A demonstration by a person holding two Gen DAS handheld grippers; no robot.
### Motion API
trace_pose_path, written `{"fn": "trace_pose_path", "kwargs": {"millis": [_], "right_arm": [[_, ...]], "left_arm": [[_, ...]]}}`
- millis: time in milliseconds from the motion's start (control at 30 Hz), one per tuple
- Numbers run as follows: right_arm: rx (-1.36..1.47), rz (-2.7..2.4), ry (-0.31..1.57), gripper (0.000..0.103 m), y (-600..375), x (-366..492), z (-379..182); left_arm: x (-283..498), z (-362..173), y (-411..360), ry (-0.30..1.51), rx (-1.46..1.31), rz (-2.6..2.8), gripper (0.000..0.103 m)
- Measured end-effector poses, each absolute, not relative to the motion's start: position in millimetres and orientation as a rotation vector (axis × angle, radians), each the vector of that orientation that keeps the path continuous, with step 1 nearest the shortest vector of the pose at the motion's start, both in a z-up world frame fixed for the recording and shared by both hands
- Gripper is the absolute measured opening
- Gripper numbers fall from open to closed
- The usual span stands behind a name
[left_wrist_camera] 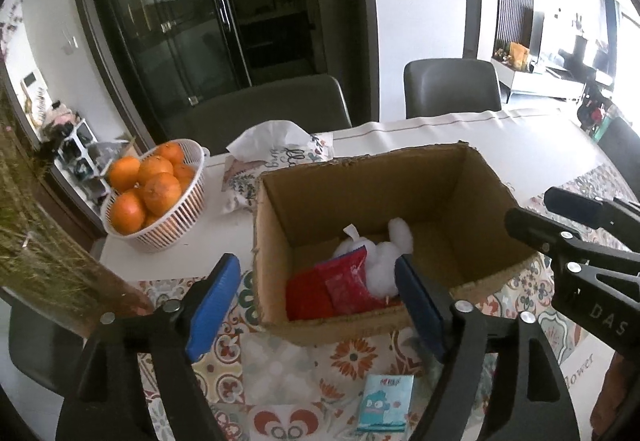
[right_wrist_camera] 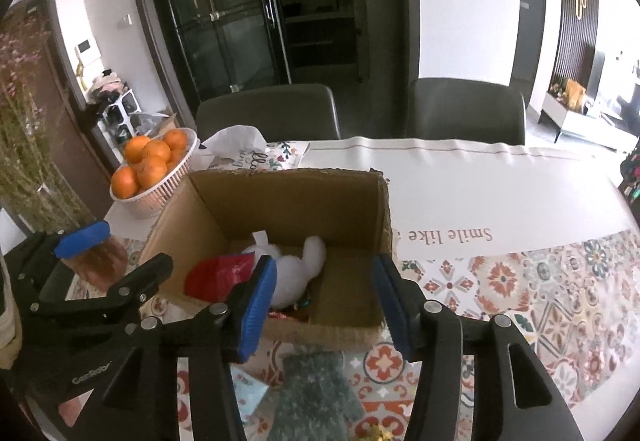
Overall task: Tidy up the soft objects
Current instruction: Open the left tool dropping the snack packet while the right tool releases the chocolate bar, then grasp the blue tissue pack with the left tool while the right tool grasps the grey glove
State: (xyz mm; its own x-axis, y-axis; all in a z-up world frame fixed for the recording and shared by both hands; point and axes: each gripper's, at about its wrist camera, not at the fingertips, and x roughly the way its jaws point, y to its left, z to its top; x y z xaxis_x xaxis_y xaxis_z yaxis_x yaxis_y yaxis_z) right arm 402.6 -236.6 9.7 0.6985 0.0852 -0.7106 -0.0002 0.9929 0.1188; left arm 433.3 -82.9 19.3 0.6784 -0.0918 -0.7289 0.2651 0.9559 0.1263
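Observation:
An open cardboard box stands on the patterned tablecloth. Inside lie a white plush toy and red soft packets. My left gripper is open and empty, just before the box's near wall. My right gripper is open and empty, above the box's near edge. A grey-green fuzzy glove lies on the cloth below the right gripper. A small blue tissue pack lies on the cloth near the left gripper.
A white basket of oranges stands left of the box. A fabric tissue pouch lies behind it. A vase of dried flowers stands at the left. Two grey chairs stand behind the table.

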Motion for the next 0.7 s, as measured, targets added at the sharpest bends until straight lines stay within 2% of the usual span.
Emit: {"fn": "trace_pose_path", "kwargs": {"millis": [233,700], "right_arm": [[0.114,0.053,0.786,0.065,-237,375,12],[0.141,0.094,0.887,0.066,-236,347,-23]], "left_arm": [[399,26,-79,0.757,0.262,-0.177,0.094],[362,1,-77,0.817,0.299,-0.199,0.094]]}}
